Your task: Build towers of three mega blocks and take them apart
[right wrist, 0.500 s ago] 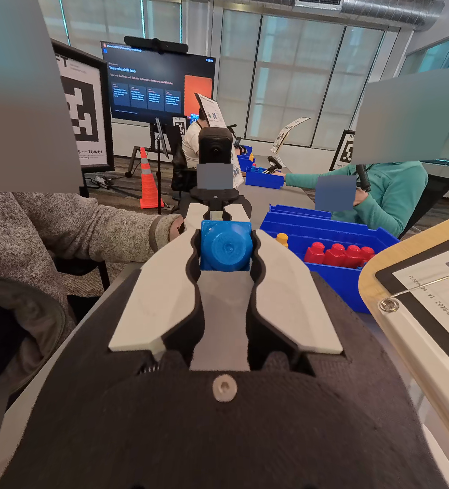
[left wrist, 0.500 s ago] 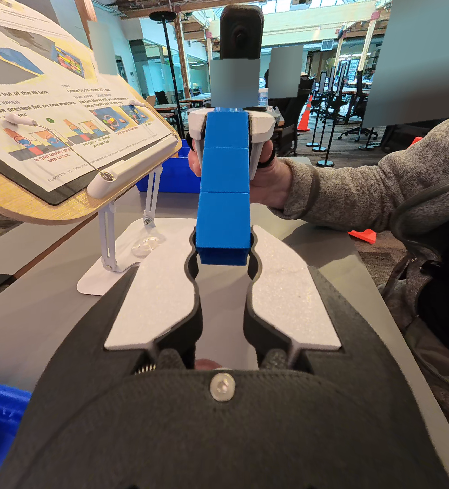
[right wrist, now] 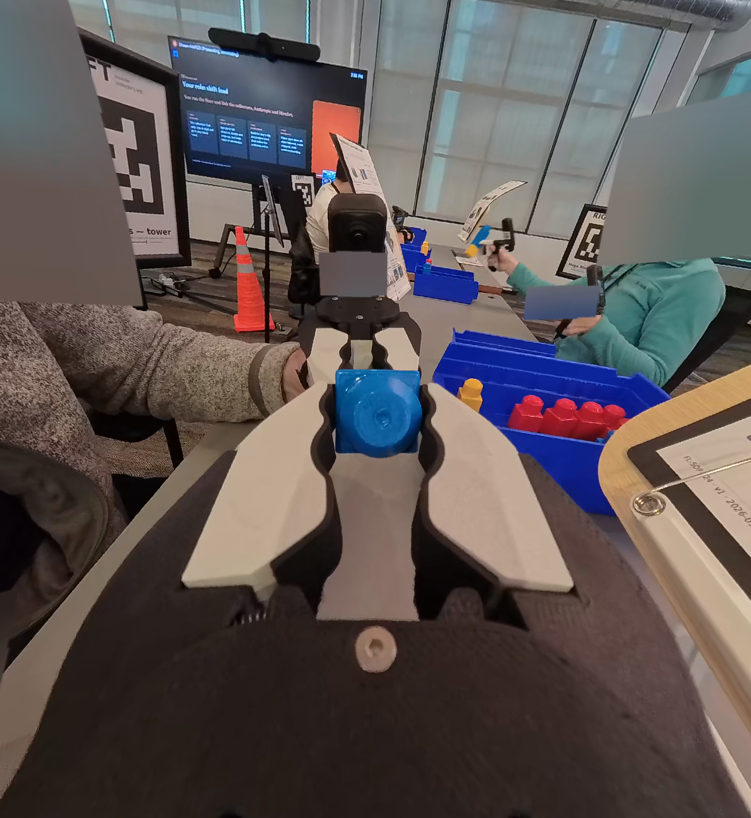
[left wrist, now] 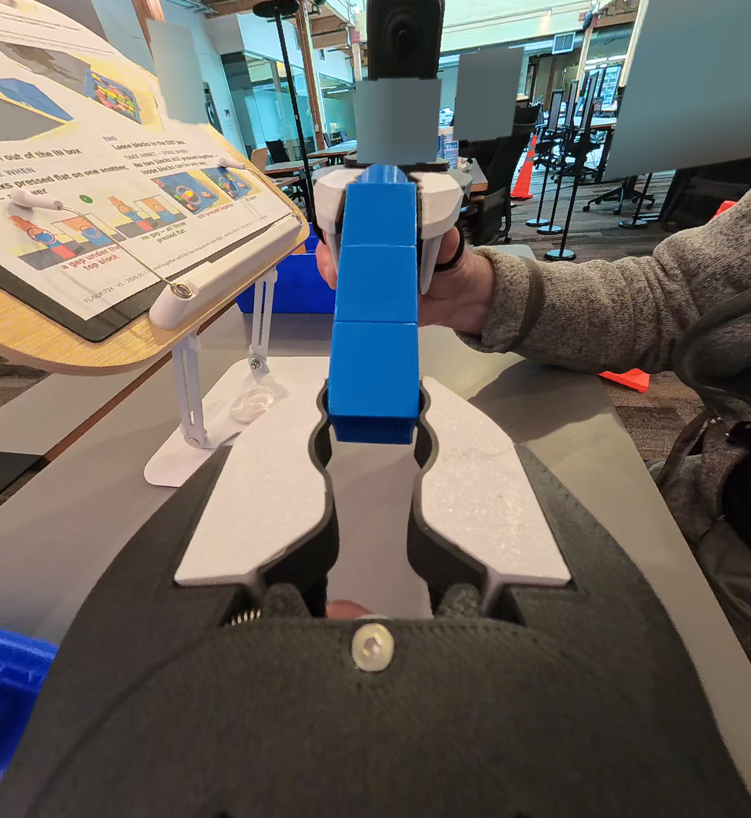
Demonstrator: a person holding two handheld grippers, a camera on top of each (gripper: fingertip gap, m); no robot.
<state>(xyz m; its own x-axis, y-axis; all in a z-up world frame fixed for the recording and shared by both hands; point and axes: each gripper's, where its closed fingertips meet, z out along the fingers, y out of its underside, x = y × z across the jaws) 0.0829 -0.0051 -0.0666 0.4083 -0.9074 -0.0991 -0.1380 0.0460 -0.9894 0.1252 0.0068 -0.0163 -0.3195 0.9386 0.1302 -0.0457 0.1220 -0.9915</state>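
The blue three-block tower [left wrist: 376, 305] hung level in the air above the grey counter [left wrist: 537, 411], stretched between the two tools like a bridge. The left tool [left wrist: 373, 414] had its pads clamped on the tower's bottom block, fingers spread just that block's width. The right tool [right wrist: 377, 420] was shut the same way on the far end, where the top block's round stud [right wrist: 385, 418] pointed straight back at its camera. All three blocks sat flush, with no gap showing at either seam.

Why hold it that way? My guess was that gripping opposite end blocks gave each hand something to pull against, so this looked like the start of taking it apart, or else a last squeeze to seat the blocks; I couldn't tell which. Keeping the tower clear of the counter left room to bend a joint open.

To the right of the tower, seen from the right tool, the blue bin [right wrist: 555, 469] sat handy with a row of red blocks [right wrist: 564, 418] and one yellow block [right wrist: 471, 394] in it. To the tower's left, from the left tool's side, the instruction sheet on its wooden stand [left wrist: 112, 212] leaned towards the worker.
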